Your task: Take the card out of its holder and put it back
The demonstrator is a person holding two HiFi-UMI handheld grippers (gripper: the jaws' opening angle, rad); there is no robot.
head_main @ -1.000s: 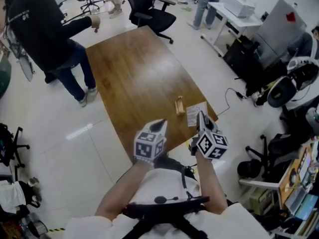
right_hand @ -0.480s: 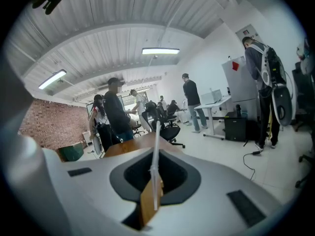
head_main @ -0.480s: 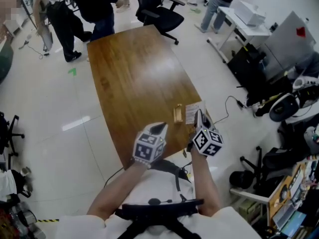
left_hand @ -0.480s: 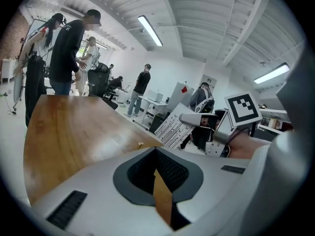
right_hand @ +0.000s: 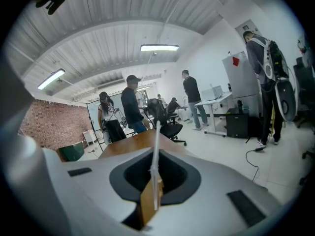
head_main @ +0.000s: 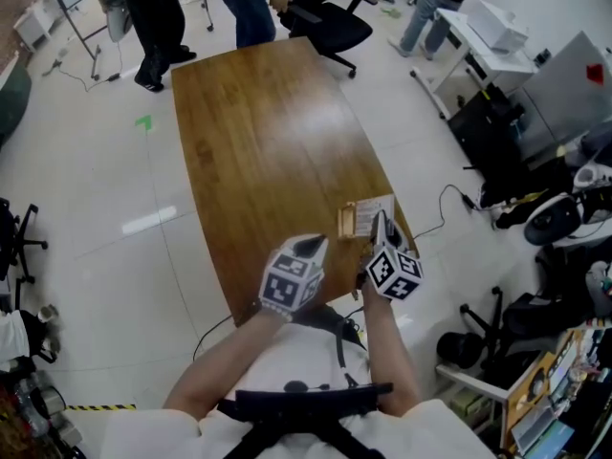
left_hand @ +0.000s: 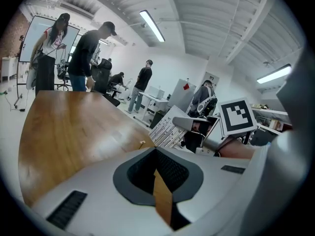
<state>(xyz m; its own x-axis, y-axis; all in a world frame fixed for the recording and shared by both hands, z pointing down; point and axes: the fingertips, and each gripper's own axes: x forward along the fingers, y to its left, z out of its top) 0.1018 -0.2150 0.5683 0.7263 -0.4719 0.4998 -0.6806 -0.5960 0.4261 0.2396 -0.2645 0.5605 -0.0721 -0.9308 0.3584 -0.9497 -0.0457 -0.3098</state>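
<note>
A white printed card is up off the wooden table, just right of the small wooden holder near the table's front edge. My right gripper is shut on the card's near edge. In the right gripper view the card shows edge-on as a thin white line between the pads. The left gripper view has the card tilted, with the holder to its left. My left gripper hovers over the table's front edge, left of the holder, jaws together with nothing in them.
Several people stand beyond the table's far end beside office chairs. Desks and equipment fill the right side, and a cable lies on the floor near the table's right corner.
Both grippers stay almost still, with the card held by the holder throughout. The head view has shifted, and the people at the far end have walked on.
</note>
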